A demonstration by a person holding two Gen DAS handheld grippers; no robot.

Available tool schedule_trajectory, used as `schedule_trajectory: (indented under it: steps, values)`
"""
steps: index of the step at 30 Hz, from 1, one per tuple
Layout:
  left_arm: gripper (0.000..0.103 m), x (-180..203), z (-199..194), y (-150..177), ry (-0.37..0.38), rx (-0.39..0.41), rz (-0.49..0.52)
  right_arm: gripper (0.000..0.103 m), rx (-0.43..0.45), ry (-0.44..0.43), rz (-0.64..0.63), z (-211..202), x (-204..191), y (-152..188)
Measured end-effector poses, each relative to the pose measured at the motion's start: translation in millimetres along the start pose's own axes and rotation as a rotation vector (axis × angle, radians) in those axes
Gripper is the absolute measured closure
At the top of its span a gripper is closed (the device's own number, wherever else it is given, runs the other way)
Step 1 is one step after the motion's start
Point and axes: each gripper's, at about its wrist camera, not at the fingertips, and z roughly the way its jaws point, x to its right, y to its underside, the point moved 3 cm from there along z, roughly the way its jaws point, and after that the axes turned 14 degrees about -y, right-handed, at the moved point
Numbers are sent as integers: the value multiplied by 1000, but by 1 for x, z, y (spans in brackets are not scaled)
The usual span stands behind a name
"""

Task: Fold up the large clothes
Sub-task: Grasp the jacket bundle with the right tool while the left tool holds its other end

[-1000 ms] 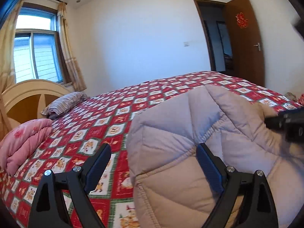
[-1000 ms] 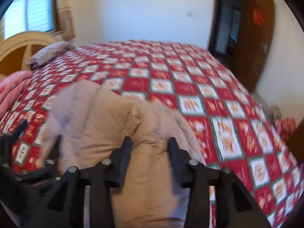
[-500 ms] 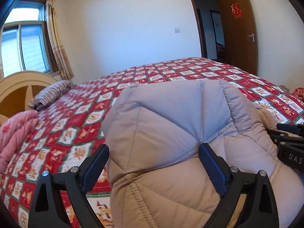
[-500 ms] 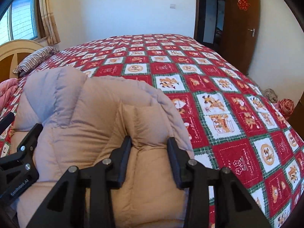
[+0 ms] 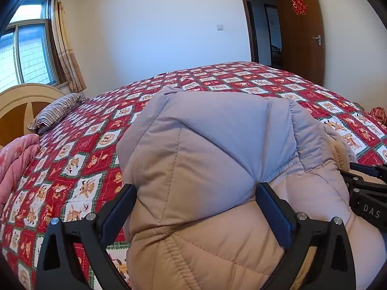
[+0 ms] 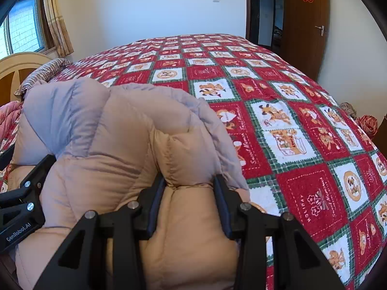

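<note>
On your far left, a pink folded quilt [image 5: 17, 159] and a striped pillow [image 5: 55, 111] are lying by the cream headboard [image 5: 19, 101] of the bed. The red patterned bedspread [image 6: 290, 125] is covering the whole mattress. The puffy beige coat [image 5: 212, 149] is sitting bunched up on the near edge of that bedspread, right in front of you.

Your left gripper [image 5: 194, 203] is spreading its jaws wide, and a thick fold of the coat is bulging up between them; its fingers [image 5: 273, 207] are lying against the padding rather than pinching it.

Further right, your right gripper [image 6: 189, 193] is squeezing a narrower roll of the coat's fabric between half-closed jaws, the cloth puckering above its fingers [image 6: 157, 200].

Beyond the bed on the right, a brown door [image 5: 302, 29] is standing open.
</note>
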Motion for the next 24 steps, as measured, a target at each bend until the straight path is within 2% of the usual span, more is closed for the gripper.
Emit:
schedule_trajectory:
  steps: [24]
  values:
    - [1, 7, 14, 2, 8, -39, 8, 57, -35, 13, -1, 16, 3, 2]
